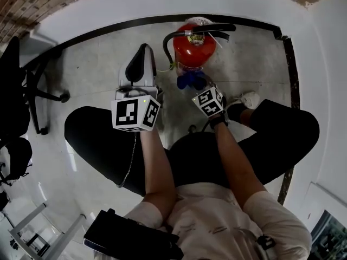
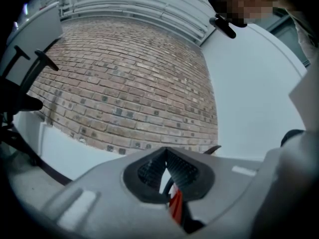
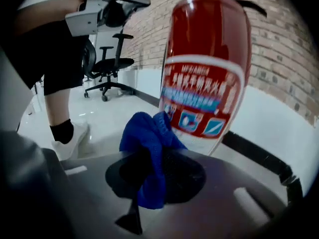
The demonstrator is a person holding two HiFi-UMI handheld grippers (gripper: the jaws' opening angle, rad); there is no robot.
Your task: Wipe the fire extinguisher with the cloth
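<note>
A red fire extinguisher (image 1: 193, 46) with a black hose and handle stands on the floor close to the wall. In the right gripper view its printed label (image 3: 202, 98) fills the middle of the frame. My right gripper (image 3: 155, 169) is shut on a bunched blue cloth (image 3: 148, 133), and the cloth's top lies against the lower edge of the label. The head view shows the blue cloth (image 1: 191, 80) at the extinguisher's base, just ahead of the right gripper (image 1: 199, 86). My left gripper (image 1: 142, 56) is held up to the left of the extinguisher. Its pads (image 2: 179, 169) are together with nothing held.
A black office chair (image 1: 24, 85) stands at the left, also visible as the chair (image 3: 107, 63) in the right gripper view. A brick wall (image 2: 129, 83) over a white base and black skirting (image 1: 108, 28) rings the corner. The person's legs and white shoe (image 1: 248, 98) flank the extinguisher.
</note>
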